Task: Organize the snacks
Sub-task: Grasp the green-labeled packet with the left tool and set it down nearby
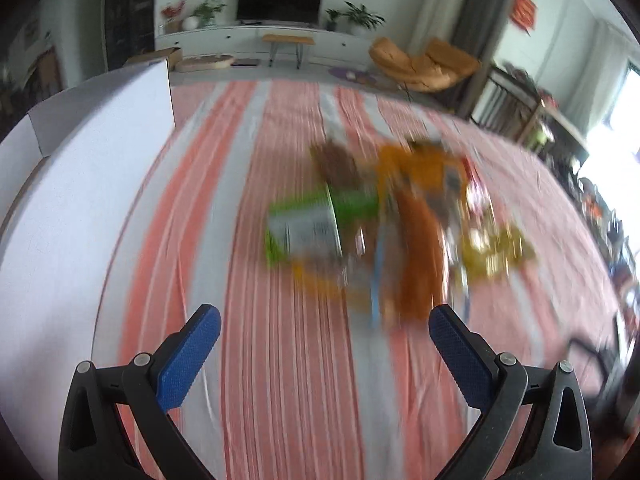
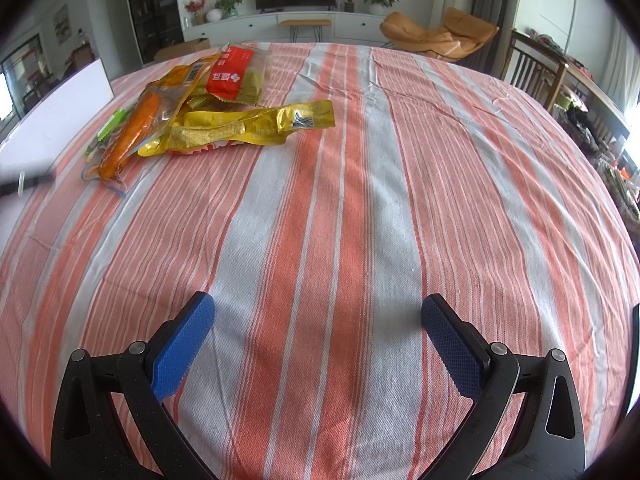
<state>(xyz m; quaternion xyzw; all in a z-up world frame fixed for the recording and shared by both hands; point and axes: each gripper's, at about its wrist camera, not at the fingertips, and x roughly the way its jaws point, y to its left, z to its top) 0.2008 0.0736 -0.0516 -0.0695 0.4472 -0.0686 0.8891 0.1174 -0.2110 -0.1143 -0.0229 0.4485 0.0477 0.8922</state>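
Left gripper [image 1: 325, 322]: jaws apart, empty.
Right gripper [image 2: 318, 312]: jaws apart, empty.
Snack pile [image 2: 208, 108]: 10 o'clock on bench [image 2: 360, 200].

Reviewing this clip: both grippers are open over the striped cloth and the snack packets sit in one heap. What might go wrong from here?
1. The snack pile is overlapped, with the yellow packet lying across others, so a grab may lift or drag several at once.
2. The left gripper view is motion-blurred, suggesting a fast approach; its open fingers could overshoot and scatter packets.
3. The loose, wrinkled tablecloth might get pinched with a flat packet.
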